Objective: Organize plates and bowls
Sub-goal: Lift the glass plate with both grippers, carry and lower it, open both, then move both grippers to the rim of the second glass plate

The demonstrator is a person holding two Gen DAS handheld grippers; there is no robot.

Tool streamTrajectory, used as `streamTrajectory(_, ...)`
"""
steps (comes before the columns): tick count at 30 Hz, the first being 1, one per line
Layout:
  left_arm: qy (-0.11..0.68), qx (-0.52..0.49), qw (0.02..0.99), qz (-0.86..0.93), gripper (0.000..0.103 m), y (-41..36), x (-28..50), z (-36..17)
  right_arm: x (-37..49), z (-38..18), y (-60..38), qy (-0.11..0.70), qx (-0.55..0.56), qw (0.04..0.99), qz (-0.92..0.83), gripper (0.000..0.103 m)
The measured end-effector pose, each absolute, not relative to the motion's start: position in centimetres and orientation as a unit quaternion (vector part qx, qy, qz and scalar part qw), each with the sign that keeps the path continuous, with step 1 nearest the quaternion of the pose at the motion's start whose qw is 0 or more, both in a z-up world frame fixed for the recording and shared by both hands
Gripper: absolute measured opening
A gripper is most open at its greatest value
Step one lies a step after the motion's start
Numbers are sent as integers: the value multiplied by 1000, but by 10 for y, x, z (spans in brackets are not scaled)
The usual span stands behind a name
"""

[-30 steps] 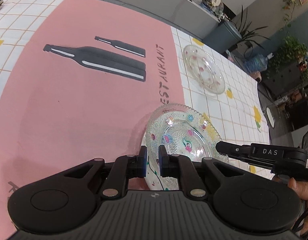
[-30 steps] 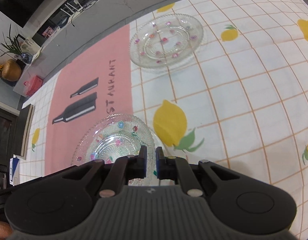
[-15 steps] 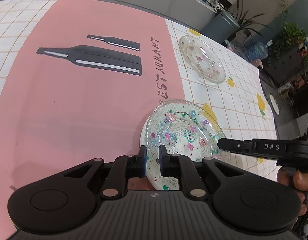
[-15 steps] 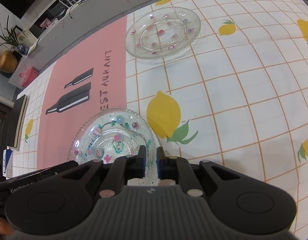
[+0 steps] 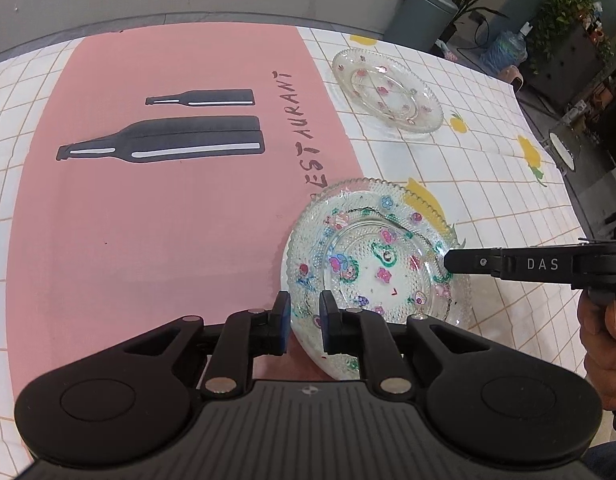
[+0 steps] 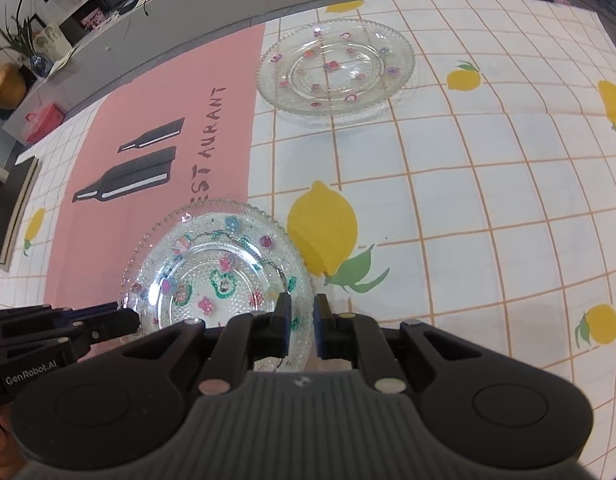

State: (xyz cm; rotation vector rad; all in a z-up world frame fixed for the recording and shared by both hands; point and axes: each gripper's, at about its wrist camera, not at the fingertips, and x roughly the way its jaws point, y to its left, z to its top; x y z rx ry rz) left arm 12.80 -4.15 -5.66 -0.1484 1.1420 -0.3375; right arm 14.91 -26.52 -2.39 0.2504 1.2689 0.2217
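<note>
A clear glass bowl (image 5: 371, 256) (image 6: 216, 264) with painted flowers and a beaded rim sits at the seam between the pink panel and the lemon-check cloth. My left gripper (image 5: 305, 308) is shut on its near-left rim, with glass between the pads. My right gripper (image 6: 301, 308) is shut on the opposite rim; its black tip (image 5: 447, 262) shows from the side in the left wrist view. The left gripper's tip (image 6: 128, 320) shows at the bowl's left edge in the right wrist view. A wider glass plate (image 5: 387, 92) (image 6: 335, 68) with small pink flowers lies flat farther back.
The tablecloth has a pink panel (image 5: 168, 200) with printed bottles and a white check area with lemons (image 6: 321, 228). The table's far edge (image 5: 188, 20) runs along a grey counter. A person's hand (image 5: 603, 344) holds the right gripper. Plants and a bin stand beyond the table.
Both grippers have rolled a little while keeping their grip on the bowl's rim. The bowl and the far plate now appear more squarely ahead in both views.
</note>
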Motion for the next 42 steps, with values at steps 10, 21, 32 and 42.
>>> streamTrajectory(10, 539, -59, 825, -160, 15, -43, 128, -55, 149, -24, -263, 591, 108, 791, 110, 14)
streamTrajectory(21, 536, -71, 829, -142, 17, -32, 132, -52, 152, -16, -269, 583, 112, 799, 95, 32)
streamTrajectory(32, 520, -123, 834, -137, 19, -11, 136, -49, 174, 1, -281, 555, 174, 809, 87, 33)
streamTrajectory(42, 507, -131, 843, -124, 19, -2, 145, -50, 205, -3, -291, 546, 226, 803, 84, 40)
